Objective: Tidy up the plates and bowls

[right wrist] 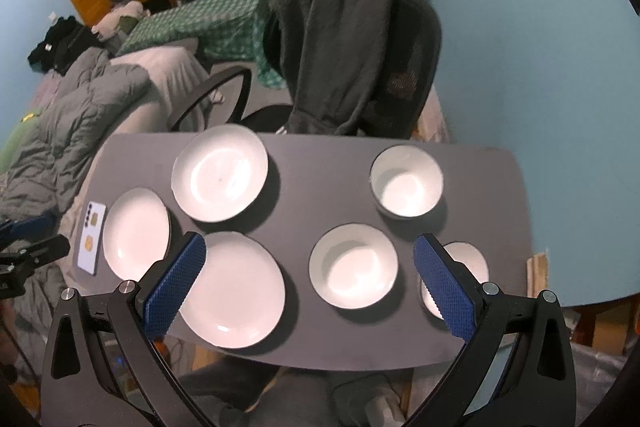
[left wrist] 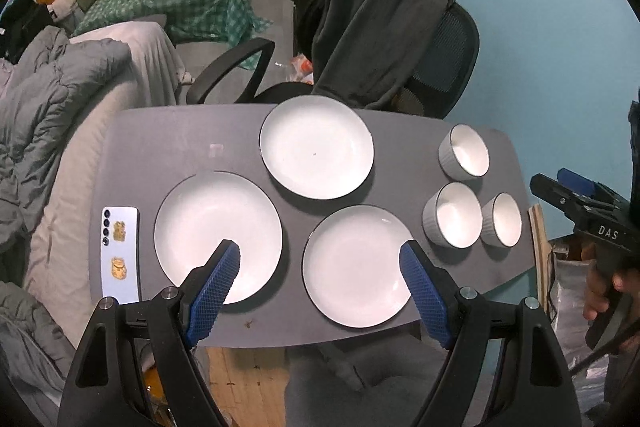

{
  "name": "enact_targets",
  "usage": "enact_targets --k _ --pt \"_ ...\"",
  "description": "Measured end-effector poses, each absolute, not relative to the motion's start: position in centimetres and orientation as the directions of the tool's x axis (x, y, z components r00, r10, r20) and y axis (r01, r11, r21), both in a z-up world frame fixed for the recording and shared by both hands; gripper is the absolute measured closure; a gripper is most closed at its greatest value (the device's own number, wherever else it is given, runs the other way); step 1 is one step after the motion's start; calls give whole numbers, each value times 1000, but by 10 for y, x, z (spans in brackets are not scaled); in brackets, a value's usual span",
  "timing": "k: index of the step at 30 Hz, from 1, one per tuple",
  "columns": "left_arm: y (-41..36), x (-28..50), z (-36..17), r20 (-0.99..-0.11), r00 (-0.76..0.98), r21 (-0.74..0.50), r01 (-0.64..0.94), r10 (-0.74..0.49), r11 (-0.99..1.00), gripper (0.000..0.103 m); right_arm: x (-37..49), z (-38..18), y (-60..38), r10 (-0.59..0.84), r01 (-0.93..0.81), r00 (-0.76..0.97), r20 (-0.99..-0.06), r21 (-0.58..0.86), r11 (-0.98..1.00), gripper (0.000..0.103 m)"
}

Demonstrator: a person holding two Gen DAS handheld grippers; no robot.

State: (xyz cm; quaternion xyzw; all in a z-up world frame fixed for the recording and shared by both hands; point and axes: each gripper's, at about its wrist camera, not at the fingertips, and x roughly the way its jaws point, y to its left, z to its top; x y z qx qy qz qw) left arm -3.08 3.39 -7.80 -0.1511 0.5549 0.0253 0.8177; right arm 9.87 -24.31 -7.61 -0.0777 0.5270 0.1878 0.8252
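Left gripper [left wrist: 320, 253]: jaws spread wide, nothing between them, held above the near edge of the grey table [left wrist: 160, 147]. Right gripper [right wrist: 310, 247]: likewise spread wide and empty, above the near edge, over the right half.

Nearest on the table: near-centre plate [left wrist: 356, 267], white with a dark rim, flat. Left of it, close but apart, left plate [left wrist: 212, 227]; the left gripper's left fingertip overlaps it in the left wrist view, contact not determinable. Just left of that plate, a light blue phone [left wrist: 121, 251] with stickers lies face down near the table's left edge.

Right side: two ribbed bowls side by side, upright, the middle bowl [left wrist: 454, 215] and right bowl [left wrist: 503, 219], very close; whether they touch cannot be told. Farther back, far bowl [left wrist: 465, 151], apart from both.

Far centre: far plate [left wrist: 316, 147], at the far table edge, separate from the other plates.

Beyond the table: office chair [left wrist: 452, 55] draped with a dark garment [left wrist: 372, 27]. Bed with grey duvet [left wrist: 60, 79] to the left.
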Motion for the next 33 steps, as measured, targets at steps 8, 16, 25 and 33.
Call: enact_targets --k 8,16,25,33 --pt "34 -32 -114 -927 353 -205 -201 -124 958 20 100 -117 -226 241 -455 310 -920 79 887 1" --pt "32 -33 -151 -940 317 -205 -218 -129 954 20 101 -152 -207 249 -513 294 -923 68 855 1" --pt "25 -36 -189 -947 294 -203 -234 -130 951 20 100 -198 -177 254 -627 217 -943 65 777 1" --pt "18 -40 -225 -958 262 -196 -294 -118 935 20 100 -237 -159 224 -689 159 -962 54 723 1"
